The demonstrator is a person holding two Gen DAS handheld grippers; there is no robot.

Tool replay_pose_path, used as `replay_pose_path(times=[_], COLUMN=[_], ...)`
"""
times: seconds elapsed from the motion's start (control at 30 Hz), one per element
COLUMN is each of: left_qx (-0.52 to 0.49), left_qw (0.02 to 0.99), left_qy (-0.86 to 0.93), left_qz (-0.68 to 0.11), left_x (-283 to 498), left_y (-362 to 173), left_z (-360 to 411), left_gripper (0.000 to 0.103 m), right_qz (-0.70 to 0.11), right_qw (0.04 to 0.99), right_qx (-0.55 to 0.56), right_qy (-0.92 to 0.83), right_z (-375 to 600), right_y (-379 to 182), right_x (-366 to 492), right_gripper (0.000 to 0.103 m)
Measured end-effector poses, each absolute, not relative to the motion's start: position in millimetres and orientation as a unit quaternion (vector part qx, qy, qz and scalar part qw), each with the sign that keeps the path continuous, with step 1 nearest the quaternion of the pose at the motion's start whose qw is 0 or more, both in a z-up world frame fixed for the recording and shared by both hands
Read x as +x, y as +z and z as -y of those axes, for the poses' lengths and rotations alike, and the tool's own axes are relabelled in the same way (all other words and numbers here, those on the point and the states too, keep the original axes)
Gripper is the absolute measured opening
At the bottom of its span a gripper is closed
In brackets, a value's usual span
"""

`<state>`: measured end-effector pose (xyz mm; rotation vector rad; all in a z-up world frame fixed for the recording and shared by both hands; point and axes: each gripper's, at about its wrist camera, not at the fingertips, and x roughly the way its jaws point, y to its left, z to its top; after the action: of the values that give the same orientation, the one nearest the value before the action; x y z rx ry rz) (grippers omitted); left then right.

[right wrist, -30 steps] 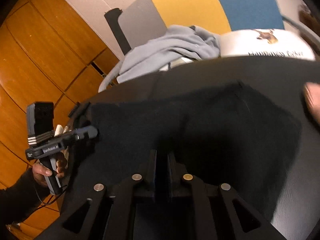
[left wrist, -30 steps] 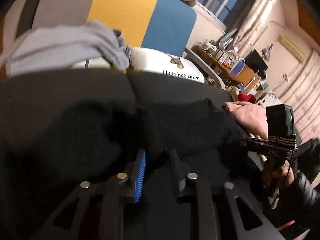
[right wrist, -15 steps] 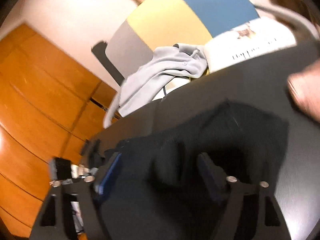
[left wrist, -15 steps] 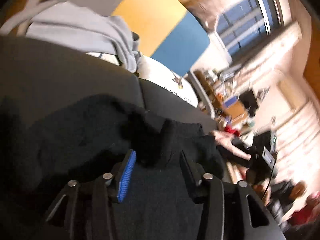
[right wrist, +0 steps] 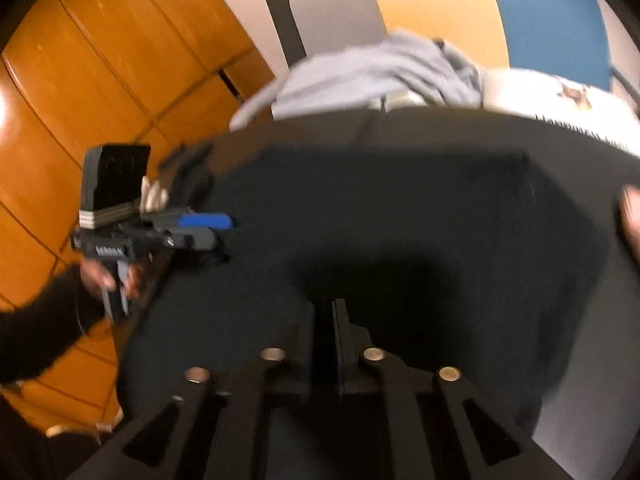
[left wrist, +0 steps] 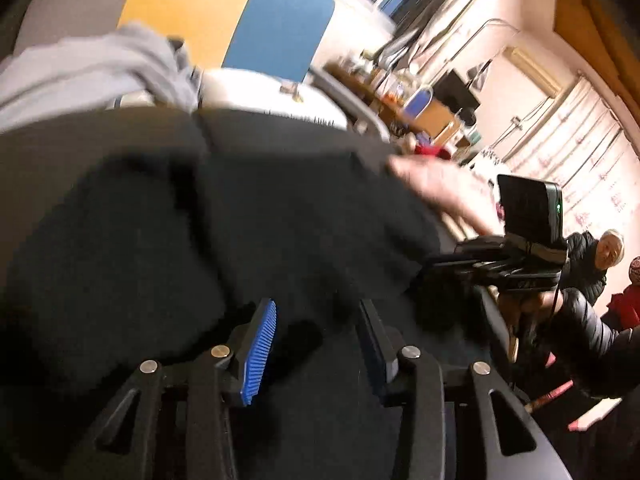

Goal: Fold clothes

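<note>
Here the left gripper [left wrist: 316,336] hovers low over the near edge of the black garment [left wrist: 248,224], its jaws about half apart and closing, a ridge of cloth between them but no clear pinch yet. The garment lies spread on the dark table [right wrist: 580,432], soft, light and limp, so it should be taken by a hem or corner. The right gripper [right wrist: 324,328] has its jaws nearly together and closing; whether cloth is caught, I cannot tell.

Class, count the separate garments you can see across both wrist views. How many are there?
3: a black garment spread on the table, a grey garment heaped behind it, and a white printed one beside the grey. More may be hidden.
</note>
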<state>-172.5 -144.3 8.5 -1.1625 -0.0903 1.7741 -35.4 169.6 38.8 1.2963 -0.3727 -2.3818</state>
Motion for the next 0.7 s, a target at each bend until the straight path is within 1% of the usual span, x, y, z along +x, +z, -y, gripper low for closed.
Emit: replay_pose_path(times=[0.03,0.07,0.1,0.13,0.23,0.3,0.33,0.4,0.43,0.5,0.53,0.57,0.6,0.63,0.7], left_qx=[-0.483,-0.493,-0.496,-0.499,-0.509,-0.514,-0.514,-0.513,-0.515,-0.518,-0.518,-0.518,-0.518,-0.517,-0.514], left_qw=[0.483,0.472,0.464,0.453,0.415,0.400,0.395,0.386,0.383,0.373,0.367,0.362,0.357,0.351,0.338], left_qy=[0.728,0.725,0.724,0.724,0.728,0.725,0.729,0.738,0.743,0.756,0.762,0.768,0.773,0.777,0.786], left_qz=[0.058,0.090,0.118,0.147,0.198,0.222,0.220,0.209,0.191,0.145,0.124,0.105,0.086,0.077,0.062], left_x=[-172,-173,-175,-177,-184,-187,-189,-193,-194,-196,-195,-194,-194,-192,-187], left_y=[7,5,3,0,-8,-11,-11,-8,-6,-1,0,1,3,2,-1], left_z=[154,166,176,186,199,201,196,184,175,156,148,140,132,131,132], left_gripper=[0.046,0.047,0.047,0.048,0.048,0.048,0.048,0.048,0.048,0.044,0.034,0.013,0.002,0.004,0.004], right_qz=[0.148,0.164,0.187,0.207,0.264,0.277,0.280,0.279,0.276,0.268,0.249,0.228,0.203,0.177,0.130], right_qw=[0.192,0.183,0.174,0.164,0.134,0.114,0.108,0.091,0.085,0.084,0.084,0.081,0.082,0.077,0.060], right_qx=[0.465,0.464,0.454,0.443,0.408,0.401,0.399,0.409,0.419,0.436,0.444,0.448,0.452,0.450,0.442], right_qy=[-0.851,-0.851,-0.853,-0.857,-0.864,-0.866,-0.866,-0.864,-0.861,-0.855,-0.856,-0.861,-0.865,-0.872,-0.885], right_z=[-177,-184,-193,-199,-219,-222,-221,-217,-214,-205,-199,-197,-191,-187,-183], right_y=[37,35,37,39,43,44,43,40,35,27,25,27,31,38,49], right_x=[-28,-22,-19,-16,-9,-14,-20,-40,-51,-70,-76,-78,-81,-80,-76], right_gripper=[0.045,0.062,0.066,0.067,0.066,0.062,0.055,0.053,0.053,0.046,0.032,0.012,0.005,0.005,0.005])
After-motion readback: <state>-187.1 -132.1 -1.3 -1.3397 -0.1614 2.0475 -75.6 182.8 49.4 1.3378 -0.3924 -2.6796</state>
